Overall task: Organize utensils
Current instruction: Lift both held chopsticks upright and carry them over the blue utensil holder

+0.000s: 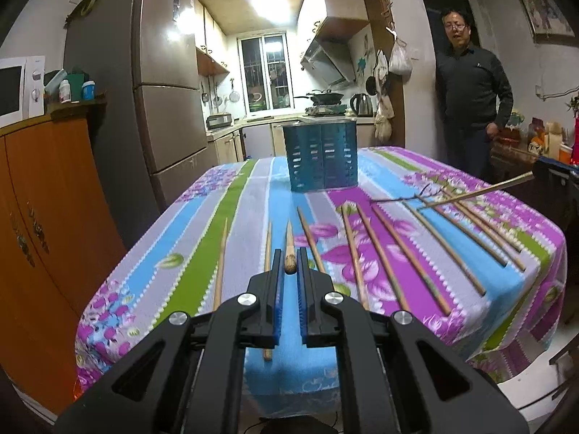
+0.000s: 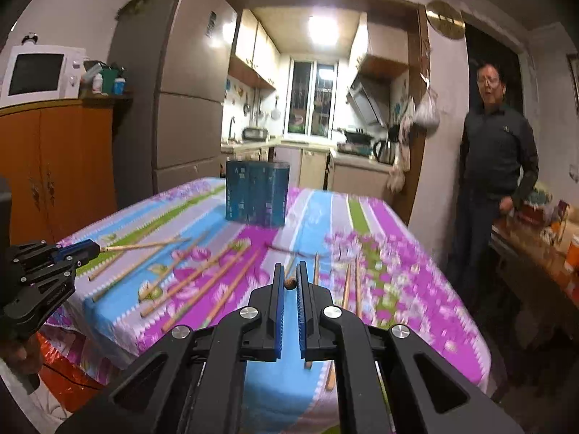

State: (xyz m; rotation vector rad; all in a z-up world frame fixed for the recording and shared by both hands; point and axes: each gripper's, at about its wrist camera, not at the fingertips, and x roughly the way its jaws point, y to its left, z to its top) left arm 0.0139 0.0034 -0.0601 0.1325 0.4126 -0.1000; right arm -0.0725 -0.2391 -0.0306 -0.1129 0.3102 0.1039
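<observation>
My left gripper (image 1: pixel 289 262) is shut on a wooden chopstick (image 1: pixel 289 242), lifted above the table and pointing toward the blue perforated utensil holder (image 1: pixel 322 155). It also shows at the left edge of the right wrist view, left gripper (image 2: pixel 94 248) with its chopstick (image 2: pixel 144 245) sticking out rightward. My right gripper (image 2: pixel 289 275) is shut on another chopstick, whose butt end (image 2: pixel 289 284) sits between the pads. In the left wrist view this right gripper (image 1: pixel 536 175) holds its chopstick (image 1: pixel 474 191) slanting over the table. The holder (image 2: pixel 257 195) stands at the table's far side. Several loose chopsticks (image 1: pixel 391 253) (image 2: pixel 202 282) lie on the cloth.
The table wears a floral striped cloth (image 1: pixel 253 188) (image 2: pixel 416 289). A person (image 1: pixel 470 108) (image 2: pixel 495 166) stands in the doorway at the right. An orange cabinet (image 1: pixel 47 217) with a microwave (image 2: pixel 39 74) and a tall fridge (image 1: pixel 166 90) stand left. A cluttered side table (image 2: pixel 542 246) is at right.
</observation>
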